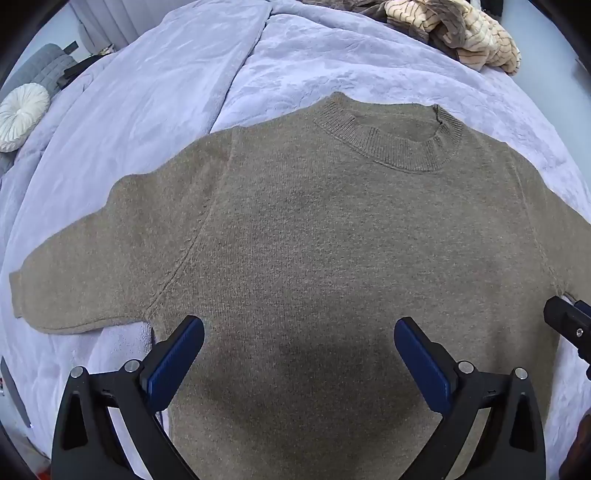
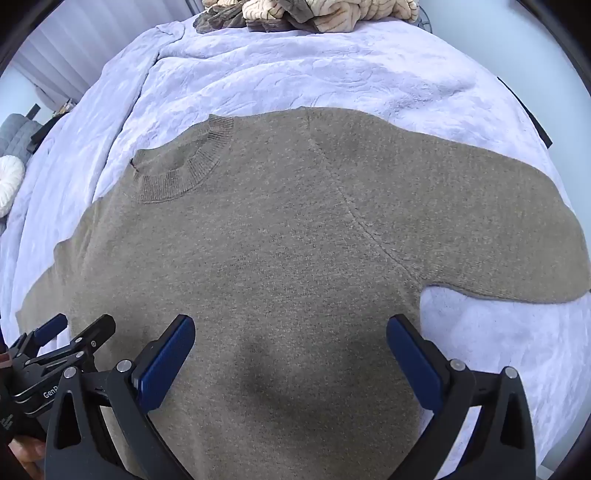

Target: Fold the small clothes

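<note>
One brown sweater (image 1: 332, 240) lying flat, front up, sleeves spreading sideways, on lavender blanket (image 1: 314, 55) covering bed. Left tool (image 1: 299, 332) and right tool (image 2: 290, 328) hovering over lower sweater, both spread wide, pinching nothing. Clothes pile (image 1: 461, 33) sitting beyond collar.

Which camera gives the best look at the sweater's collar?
The left wrist view: the collar sits near centre, its whole ribbed ring visible. The right wrist view shows it off to the left, squashed by distortion.

a bedroom at home — lilac quilted bedspread (image 1: 314, 55), round white cushion (image 1: 20, 116), heaped clothes (image 1: 469, 33).
</note>
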The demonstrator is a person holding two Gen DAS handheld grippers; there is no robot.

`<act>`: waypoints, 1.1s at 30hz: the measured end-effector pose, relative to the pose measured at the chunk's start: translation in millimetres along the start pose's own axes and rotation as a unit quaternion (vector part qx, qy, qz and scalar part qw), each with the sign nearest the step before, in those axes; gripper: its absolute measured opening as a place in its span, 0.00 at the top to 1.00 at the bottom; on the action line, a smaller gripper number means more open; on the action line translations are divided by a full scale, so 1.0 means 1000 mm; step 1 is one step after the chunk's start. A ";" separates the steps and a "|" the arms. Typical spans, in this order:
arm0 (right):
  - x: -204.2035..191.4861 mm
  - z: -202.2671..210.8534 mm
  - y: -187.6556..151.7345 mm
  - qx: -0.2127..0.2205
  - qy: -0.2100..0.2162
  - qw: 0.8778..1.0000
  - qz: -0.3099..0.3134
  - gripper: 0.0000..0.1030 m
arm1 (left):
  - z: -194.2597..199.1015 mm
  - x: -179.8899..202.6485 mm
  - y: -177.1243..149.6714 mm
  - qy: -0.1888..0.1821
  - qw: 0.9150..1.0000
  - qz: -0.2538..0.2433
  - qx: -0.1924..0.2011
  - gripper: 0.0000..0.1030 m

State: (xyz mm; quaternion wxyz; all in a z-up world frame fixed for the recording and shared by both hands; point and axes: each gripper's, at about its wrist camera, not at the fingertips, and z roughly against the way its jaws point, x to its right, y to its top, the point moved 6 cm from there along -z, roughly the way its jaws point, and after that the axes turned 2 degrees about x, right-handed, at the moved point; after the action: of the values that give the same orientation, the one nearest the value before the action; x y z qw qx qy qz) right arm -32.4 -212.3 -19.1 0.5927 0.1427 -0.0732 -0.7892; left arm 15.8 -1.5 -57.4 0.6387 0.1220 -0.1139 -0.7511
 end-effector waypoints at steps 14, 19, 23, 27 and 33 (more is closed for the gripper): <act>-0.006 0.000 0.003 -0.004 -0.007 1.000 0.011 0.00 | -0.003 -0.005 -0.013 -0.004 1.000 0.010 -0.023 0.00; -0.007 0.000 0.000 -0.004 -0.009 1.000 0.010 0.00 | -0.002 -0.003 -0.013 -0.004 1.000 0.011 -0.025 0.00; -0.008 0.000 -0.001 -0.005 -0.010 1.000 0.011 0.00 | -0.002 -0.003 -0.011 -0.003 1.000 0.012 -0.028 0.00; -0.009 -0.001 -0.003 -0.005 -0.010 1.000 0.011 0.00 | -0.003 -0.005 -0.010 -0.003 1.000 0.013 -0.029 0.00; -0.011 -0.001 -0.005 -0.006 -0.010 1.000 0.010 0.00 | -0.003 -0.004 -0.010 -0.003 1.000 0.015 -0.028 0.00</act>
State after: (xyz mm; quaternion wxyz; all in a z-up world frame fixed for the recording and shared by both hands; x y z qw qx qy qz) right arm -34.2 -200.3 -20.0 0.6009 0.1301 -0.0758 -0.7850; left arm 7.6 3.7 -63.7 0.6524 0.1006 -0.0965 -0.7449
